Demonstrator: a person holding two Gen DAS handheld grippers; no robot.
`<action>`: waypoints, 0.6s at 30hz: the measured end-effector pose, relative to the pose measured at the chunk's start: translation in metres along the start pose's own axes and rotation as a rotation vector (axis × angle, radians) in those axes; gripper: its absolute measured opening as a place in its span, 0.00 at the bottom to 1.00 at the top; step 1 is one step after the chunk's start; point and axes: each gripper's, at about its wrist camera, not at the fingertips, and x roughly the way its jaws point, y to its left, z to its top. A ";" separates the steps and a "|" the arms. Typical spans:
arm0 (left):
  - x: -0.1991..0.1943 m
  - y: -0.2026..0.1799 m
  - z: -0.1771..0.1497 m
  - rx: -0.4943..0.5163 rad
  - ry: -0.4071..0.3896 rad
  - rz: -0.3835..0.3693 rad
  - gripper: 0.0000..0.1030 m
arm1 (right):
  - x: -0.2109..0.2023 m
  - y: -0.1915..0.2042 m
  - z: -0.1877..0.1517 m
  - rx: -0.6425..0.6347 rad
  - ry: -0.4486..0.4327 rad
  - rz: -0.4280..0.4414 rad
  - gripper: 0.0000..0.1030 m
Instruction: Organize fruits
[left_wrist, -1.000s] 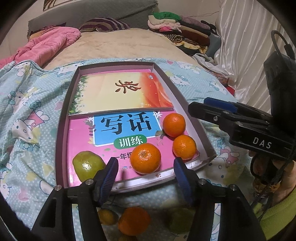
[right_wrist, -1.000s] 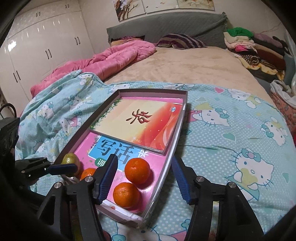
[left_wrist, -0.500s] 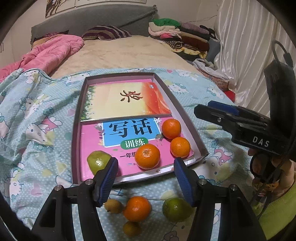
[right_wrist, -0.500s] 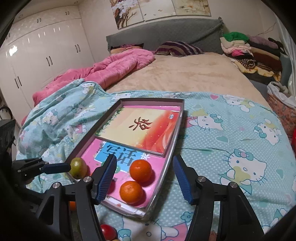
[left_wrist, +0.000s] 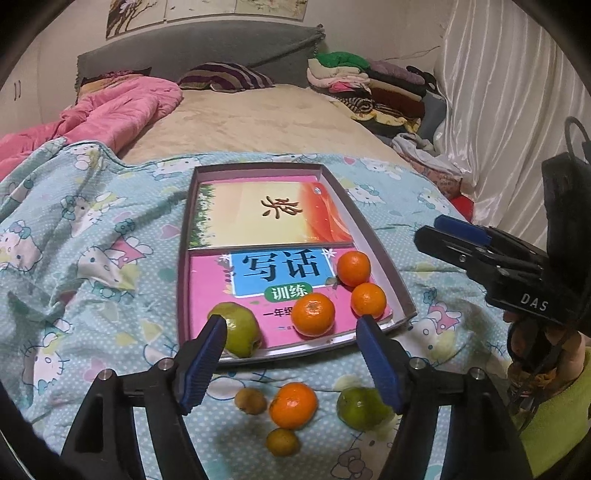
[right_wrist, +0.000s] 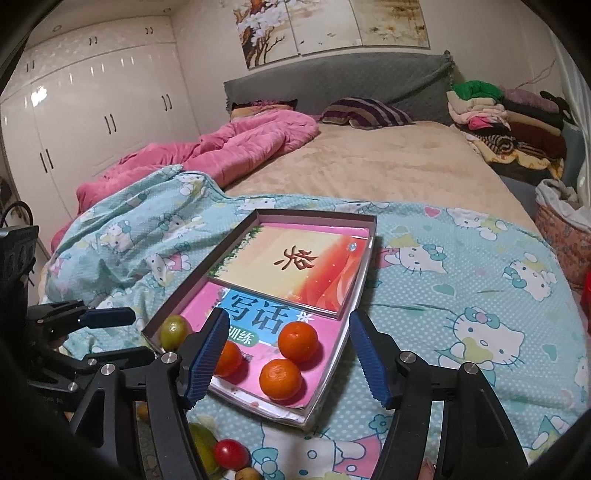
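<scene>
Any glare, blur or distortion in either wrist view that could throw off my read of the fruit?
Left wrist view: sharp, fisheye bends the tray; soft shadows beneath the loose orange. Right wrist view: ceiling-light glare on the wardrobe doors, dark vignette at the corners, oranges crisp.

A home bedroom is shown. A wide bed (right_wrist: 369, 166) with a grey padded headboard (right_wrist: 332, 79) fills the view, and a crumpled pink quilt (right_wrist: 236, 147), a striped pillow (right_wrist: 365, 112) and a cartoon-cat printed blanket (right_wrist: 461, 295) are spread over it. Folded clothes (right_wrist: 506, 122) are stacked at one side. Tall white wardrobe doors (right_wrist: 92, 122) line a wall, a flowering-tree triptych (right_wrist: 325, 26) is hung above, and what seems a pale curtain (left_wrist: 491, 110) is seen.
</scene>
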 end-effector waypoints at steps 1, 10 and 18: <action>-0.001 0.000 -0.001 -0.001 -0.002 0.002 0.71 | -0.002 0.001 0.000 -0.002 -0.005 0.001 0.67; -0.015 0.003 -0.008 -0.010 -0.025 0.020 0.72 | -0.013 0.019 -0.003 -0.039 -0.024 0.017 0.68; -0.025 0.012 -0.016 -0.007 -0.027 0.044 0.73 | -0.020 0.037 -0.003 -0.075 -0.038 0.029 0.68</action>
